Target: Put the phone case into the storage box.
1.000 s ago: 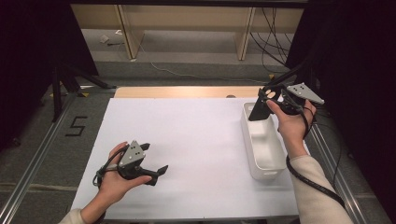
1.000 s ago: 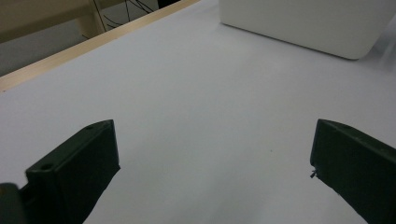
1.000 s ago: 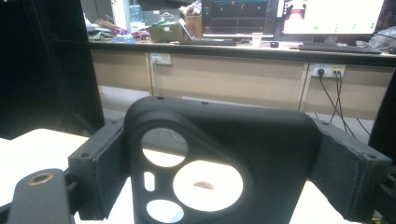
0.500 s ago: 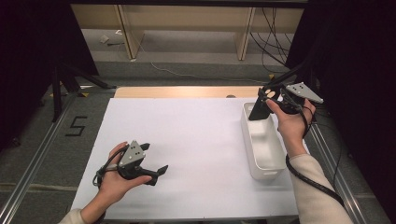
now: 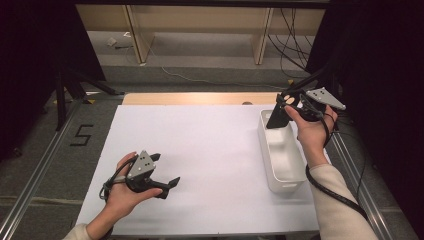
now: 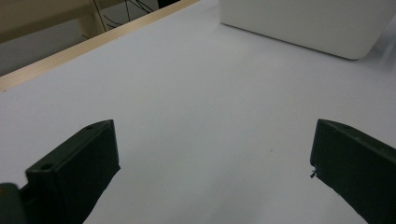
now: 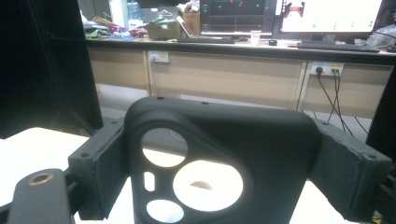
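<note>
The right hand-held gripper (image 5: pixel 278 116) hangs over the far end of a white bin (image 5: pixel 290 172) that stands along the right side of the white counter (image 5: pixel 215 150). Its jaws are clamped across the width of a black phone case (image 7: pixel 219 158), which is why they stand fairly wide apart and yet are not free. In the right gripper view the case sits squarely between the two jaws, its camera cut-outs facing the lens, with the pale counter showing through the holes. From above, the case (image 5: pixel 276 118) points down toward the bin's opening at a slant, its lower end about level with the rim; whether it touches the rim I cannot tell. Held this way, over the open bin and gripped by its edges, the case looks ready either to be lowered in or carried clear of it; which one the pictures do not settle. The left hand-held gripper (image 5: pixel 170 183) rests low at the near left of the counter, well apart from the bin, jaws spread wide with nothing between them, as the left gripper view shows bare counter there. It seems parked out of the way while the right hand works.
</note>
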